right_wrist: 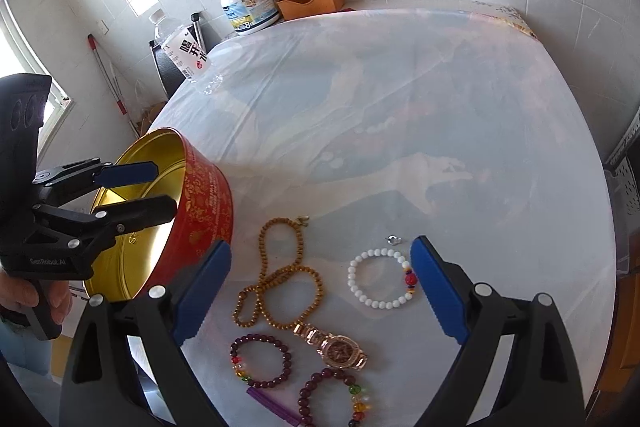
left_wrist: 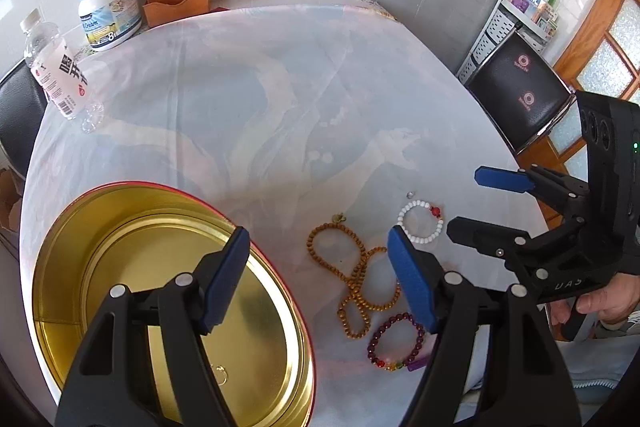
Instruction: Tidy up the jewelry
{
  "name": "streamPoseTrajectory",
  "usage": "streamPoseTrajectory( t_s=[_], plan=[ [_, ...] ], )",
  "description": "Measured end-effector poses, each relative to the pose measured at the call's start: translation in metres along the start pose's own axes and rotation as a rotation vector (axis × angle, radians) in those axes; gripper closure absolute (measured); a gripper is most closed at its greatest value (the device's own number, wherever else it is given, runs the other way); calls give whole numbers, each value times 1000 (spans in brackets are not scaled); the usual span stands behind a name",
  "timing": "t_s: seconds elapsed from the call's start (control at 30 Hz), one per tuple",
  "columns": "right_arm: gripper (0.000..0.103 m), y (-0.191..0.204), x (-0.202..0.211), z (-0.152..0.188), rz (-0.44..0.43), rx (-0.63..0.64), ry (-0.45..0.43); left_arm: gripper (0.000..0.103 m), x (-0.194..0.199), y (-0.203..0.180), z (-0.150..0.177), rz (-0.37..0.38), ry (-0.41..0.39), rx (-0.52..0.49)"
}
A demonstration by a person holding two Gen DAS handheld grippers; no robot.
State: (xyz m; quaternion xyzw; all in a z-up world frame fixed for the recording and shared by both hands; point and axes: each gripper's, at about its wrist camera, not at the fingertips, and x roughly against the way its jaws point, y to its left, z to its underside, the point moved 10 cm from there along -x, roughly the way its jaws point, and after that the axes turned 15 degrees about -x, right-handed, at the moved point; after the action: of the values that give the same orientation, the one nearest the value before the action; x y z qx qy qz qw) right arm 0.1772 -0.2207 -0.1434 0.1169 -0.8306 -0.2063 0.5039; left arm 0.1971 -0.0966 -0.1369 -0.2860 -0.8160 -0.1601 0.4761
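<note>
Gold-lined, the red tin stood on the table, left of the jewelry: wooden beads, white bracelet, watch. Left gripper gaped empty over the tin's rim; right gripper hung spread above the beads, grasping nothing.

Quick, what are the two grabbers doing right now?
Left gripper: open, holding nothing, over the tin.
Right gripper: open, holding nothing, above the jewelry.

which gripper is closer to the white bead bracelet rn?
Right. The right gripper hangs open right above the white bead bracelet; the left gripper is open over the red tin, across the wooden beads.
</note>
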Motion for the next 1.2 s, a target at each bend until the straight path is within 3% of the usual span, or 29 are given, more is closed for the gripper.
streamPoseTrajectory(
  t_s=[0.2, 0.4, 0.63, 0.7, 0.93, 1.0, 1.07, 1.2],
  plan=[
    [11, -27, -15, -4, 62, -1, 24, 32, -29, -19, -13, 28, 47, -51],
    [11, -55, -43, -1, 139, 19, 79, 32, -78, -33, -7, 11, 181, -144],
    [12, -70, -63, -7, 143, 20, 99, 32, -111, -31, -2, 8, 283, -174],
    [21, -71, -67, -9, 147, 34, 101, 32, -117, -29, 0, 12, 307, -170],
    [32, -70, -81, -9, 140, 90, 116, 32, -137, -28, 4, 33, 368, -156],
    [47, -68, -83, -9, 144, 126, 112, 34, -139, -30, 4, 35, 376, -165],
    [51, -65, -84, -7, 163, 168, 109, 42, -143, -32, 6, 40, 390, -173],
    [55, -64, -85, -3, 175, 212, 103, 43, -144, -33, 3, 40, 388, -171]
  ],
)
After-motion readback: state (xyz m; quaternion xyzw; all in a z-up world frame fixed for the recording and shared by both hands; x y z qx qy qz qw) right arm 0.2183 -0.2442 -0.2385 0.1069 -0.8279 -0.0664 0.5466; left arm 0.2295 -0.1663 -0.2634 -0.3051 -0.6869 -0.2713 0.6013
